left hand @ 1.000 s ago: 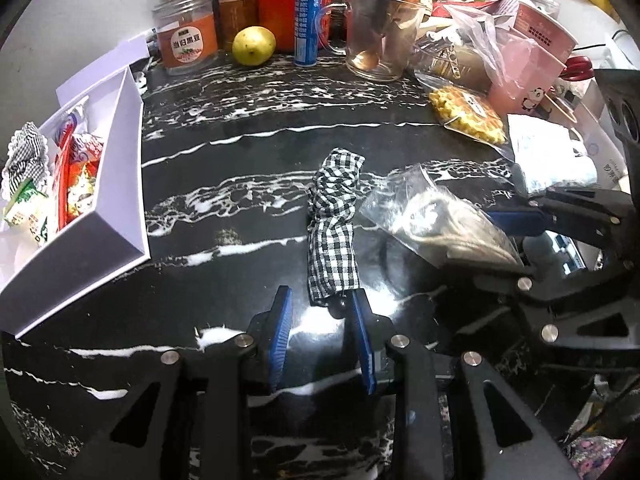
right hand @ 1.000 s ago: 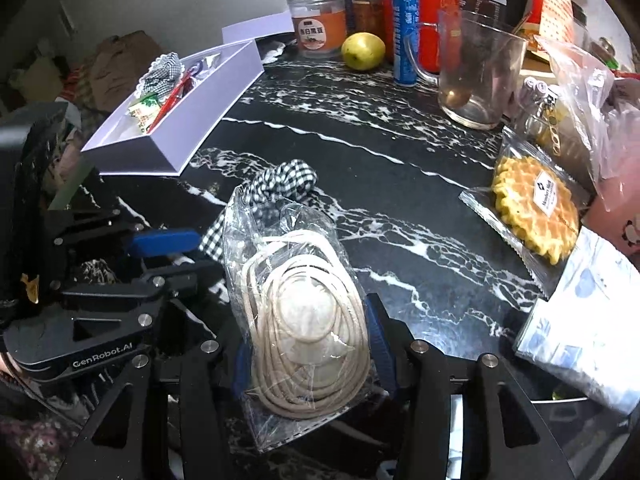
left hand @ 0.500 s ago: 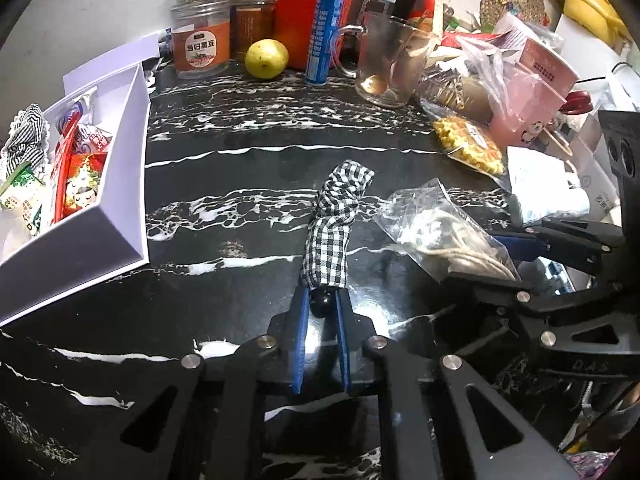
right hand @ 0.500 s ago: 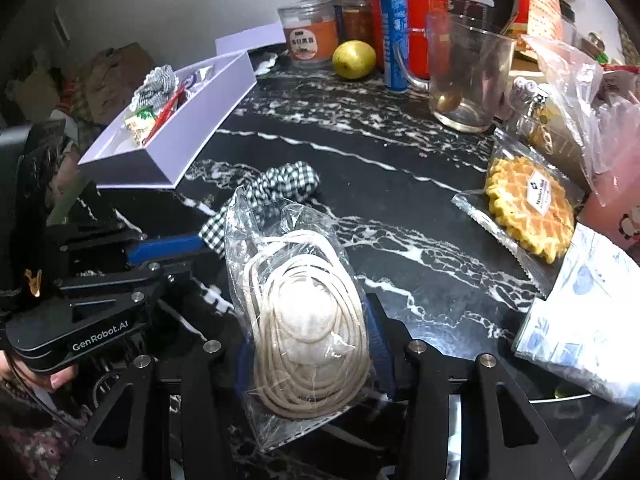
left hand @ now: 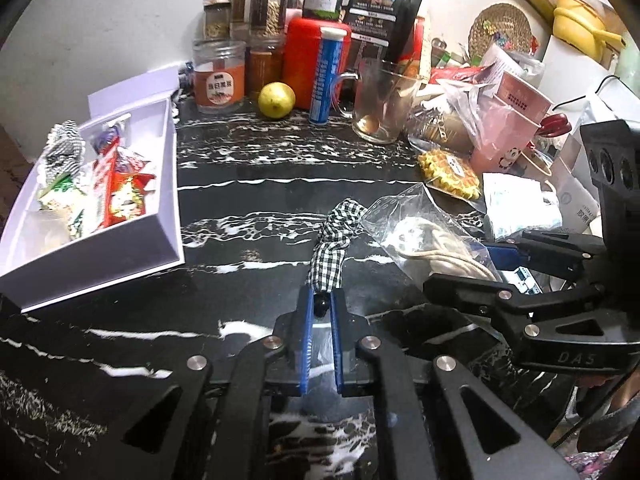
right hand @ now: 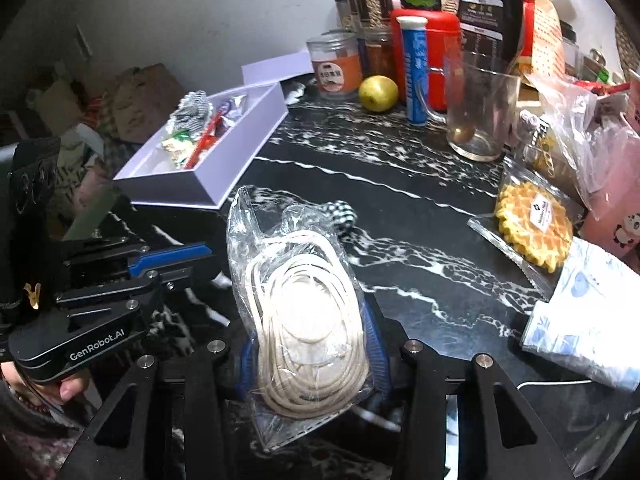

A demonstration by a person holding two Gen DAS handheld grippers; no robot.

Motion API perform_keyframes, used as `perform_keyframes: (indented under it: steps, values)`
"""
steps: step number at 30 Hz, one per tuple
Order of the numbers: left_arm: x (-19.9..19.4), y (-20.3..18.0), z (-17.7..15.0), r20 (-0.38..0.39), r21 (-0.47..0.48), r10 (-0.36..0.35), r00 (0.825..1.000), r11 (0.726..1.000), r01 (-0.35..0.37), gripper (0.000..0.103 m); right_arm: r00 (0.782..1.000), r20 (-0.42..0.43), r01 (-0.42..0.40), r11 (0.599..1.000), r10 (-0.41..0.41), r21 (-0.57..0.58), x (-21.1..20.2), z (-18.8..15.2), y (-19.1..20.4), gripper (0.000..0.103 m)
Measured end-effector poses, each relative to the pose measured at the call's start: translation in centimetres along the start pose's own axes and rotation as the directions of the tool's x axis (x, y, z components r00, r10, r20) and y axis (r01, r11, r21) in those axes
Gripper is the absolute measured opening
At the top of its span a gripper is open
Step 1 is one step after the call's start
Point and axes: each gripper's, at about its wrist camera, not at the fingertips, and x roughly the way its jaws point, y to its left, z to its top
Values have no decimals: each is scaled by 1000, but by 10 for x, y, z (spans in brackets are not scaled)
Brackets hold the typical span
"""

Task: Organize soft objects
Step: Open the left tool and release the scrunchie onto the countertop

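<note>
My left gripper (left hand: 320, 304) is shut on the near end of a black-and-white checked cloth band (left hand: 334, 244), which is lifted off the black marble table; its far end shows in the right wrist view (right hand: 342, 212). My right gripper (right hand: 310, 320) is shut on a clear plastic bag of coiled cream cord (right hand: 308, 316), held above the table; the bag also shows in the left wrist view (left hand: 424, 236). A white open box (left hand: 160, 240) with snack packets and another checked cloth (left hand: 64, 148) stands at the left; it also shows in the right wrist view (right hand: 224, 168).
Jars, a red canister (left hand: 308, 56), a blue tube (left hand: 326, 76), a lemon (left hand: 276, 100) and a glass mug (left hand: 380, 100) line the back. A bagged waffle (right hand: 534, 228), a white pouch (right hand: 588, 328) and pink packages (left hand: 512, 120) crowd the right side.
My left gripper closed on the checked cloth's near end and lifted it. Both grippers have risen, and the right one still holds the cord bag.
</note>
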Motion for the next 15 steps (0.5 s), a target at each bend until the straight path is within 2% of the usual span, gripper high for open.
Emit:
perform_keyframes:
  steps: [5, 8, 10, 15]
  values:
    - [-5, 2, -10, -6, -21, 17, 1000, 1000, -17, 9, 1000, -2, -3, 1000, 3, -4, -3, -7, 5, 44]
    - [-6, 6, -13, -23, -40, 4, 1000, 999, -5, 9, 1000, -1, -7, 1000, 7, 18, -6, -11, 3, 44]
    - [-6, 7, -14, -30, -49, -17, 999, 999, 15, 9, 1000, 0, -7, 999, 7, 35, -8, -13, 1, 44]
    - [-2, 10, -5, -45, -67, -7, 999, 998, 4, 9, 1000, 10, 13, 998, -13, 63, -15, -15, -6, 45]
